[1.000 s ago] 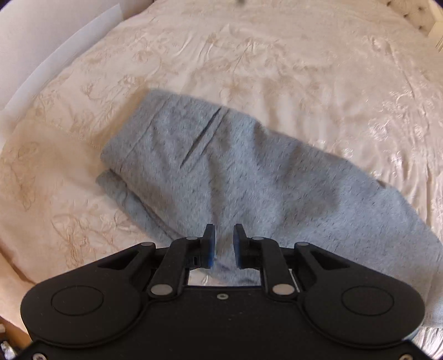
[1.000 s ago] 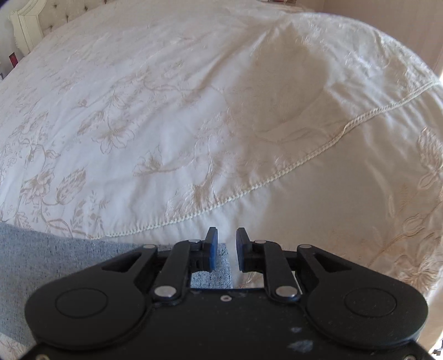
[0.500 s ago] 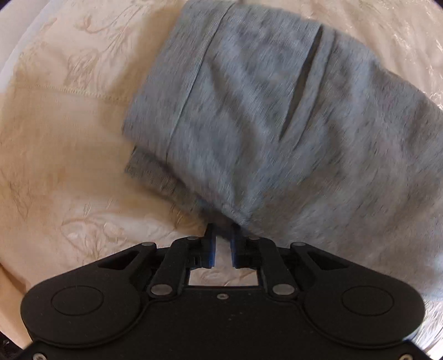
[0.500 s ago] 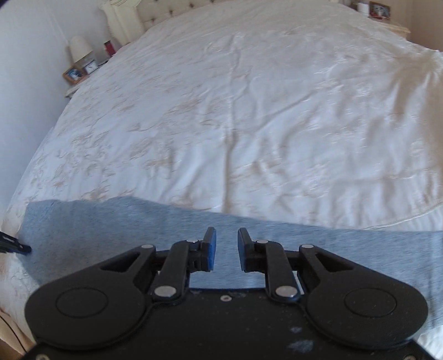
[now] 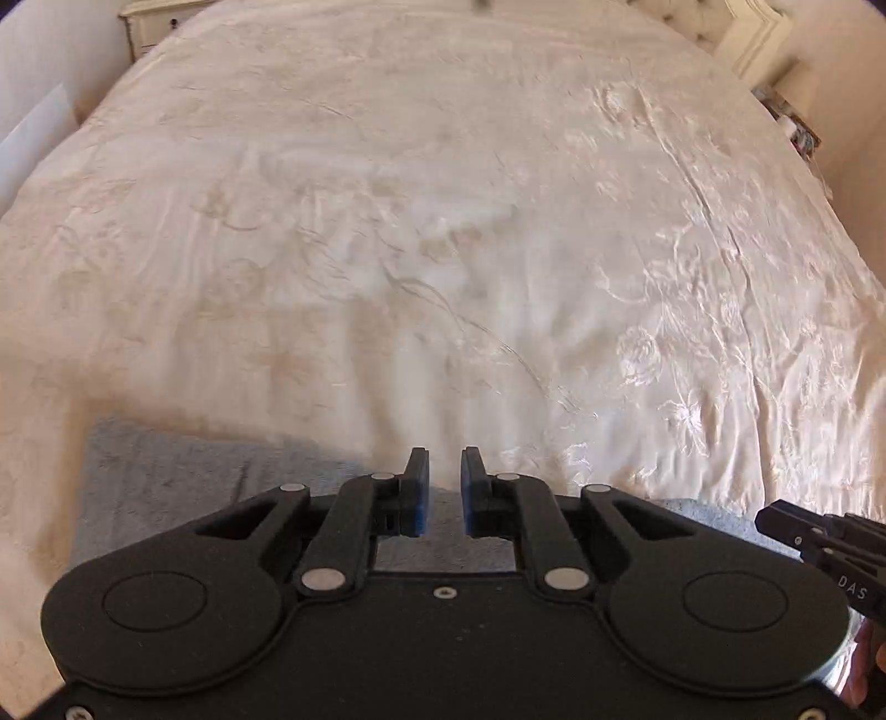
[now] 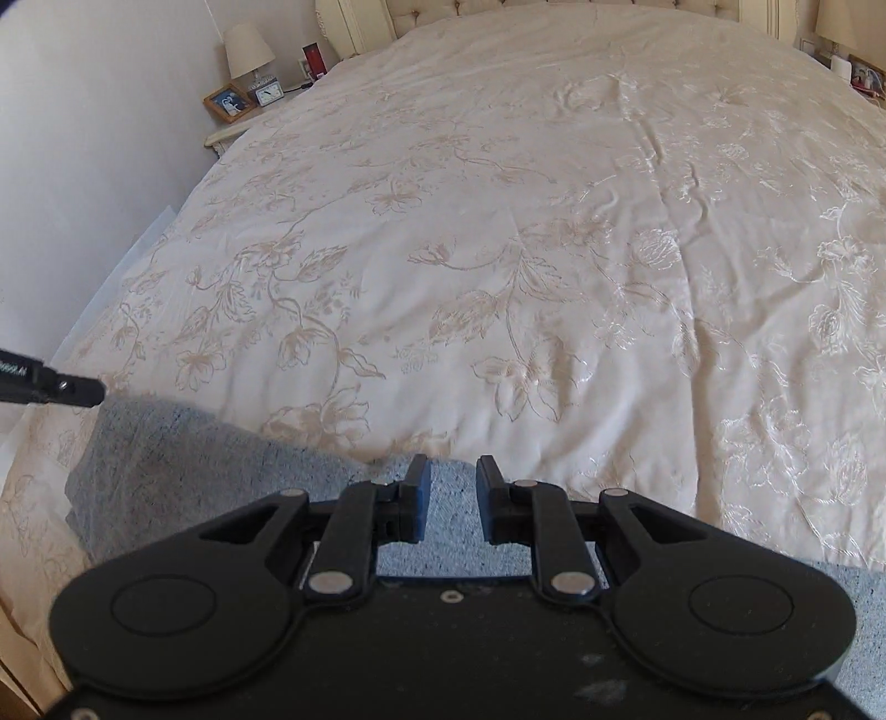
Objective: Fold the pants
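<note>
The grey pants (image 5: 188,476) lie flat on the cream bedspread, along the near edge of the bed. Only their far edge shows in the left wrist view, under my left gripper (image 5: 444,476), whose jaws stand a narrow gap apart with nothing between them. In the right wrist view the pants (image 6: 183,459) spread left and right beneath my right gripper (image 6: 452,482), which is slightly open over the cloth and pinches none of it. The right gripper's tip (image 5: 814,534) pokes in at the right of the left view. The left gripper's tip (image 6: 61,385) pokes in from the left of the right view.
The embroidered bedspread (image 6: 554,249) covers the wide bed beyond the pants. A nightstand (image 6: 238,124) with a lamp, a photo frame and a clock stands at the back left beside a white wall. A tufted headboard (image 6: 470,8) closes the far end.
The left view swung up from the folded pants to look across the bed, leaving the pants at its lower edge. The right gripper slid left along the pants toward the left gripper.
</note>
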Available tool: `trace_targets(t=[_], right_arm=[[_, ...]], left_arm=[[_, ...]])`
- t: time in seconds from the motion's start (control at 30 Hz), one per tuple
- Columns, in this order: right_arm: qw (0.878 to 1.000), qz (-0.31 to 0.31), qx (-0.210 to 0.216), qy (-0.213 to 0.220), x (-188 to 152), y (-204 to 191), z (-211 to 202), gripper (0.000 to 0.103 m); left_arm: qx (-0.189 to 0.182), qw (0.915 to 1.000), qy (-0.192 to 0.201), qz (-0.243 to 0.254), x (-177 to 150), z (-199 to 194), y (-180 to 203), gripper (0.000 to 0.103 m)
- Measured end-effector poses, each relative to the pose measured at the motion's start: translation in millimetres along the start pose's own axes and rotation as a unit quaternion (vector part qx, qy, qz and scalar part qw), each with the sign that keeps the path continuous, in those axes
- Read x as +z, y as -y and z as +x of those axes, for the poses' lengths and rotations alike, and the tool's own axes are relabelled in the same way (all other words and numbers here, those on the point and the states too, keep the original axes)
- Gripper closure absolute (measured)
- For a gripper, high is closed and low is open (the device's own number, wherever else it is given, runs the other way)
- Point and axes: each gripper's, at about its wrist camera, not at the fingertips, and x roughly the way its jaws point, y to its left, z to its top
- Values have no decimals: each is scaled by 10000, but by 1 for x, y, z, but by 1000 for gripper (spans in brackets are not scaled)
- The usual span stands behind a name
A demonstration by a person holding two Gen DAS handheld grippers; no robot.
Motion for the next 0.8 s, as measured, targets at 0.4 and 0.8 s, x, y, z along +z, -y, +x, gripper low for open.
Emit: trace_targets(t=[0.4,0.8], right_arm=[[9987,-129,-85,-490,36,3,52,81],[9767,-328,1006,-1866,15,-36,102,77]], left_arm=[[-96,9903,-1321,431,-143,34,-10,85],[-214,9969,-233,720,-82,-35,7,89]])
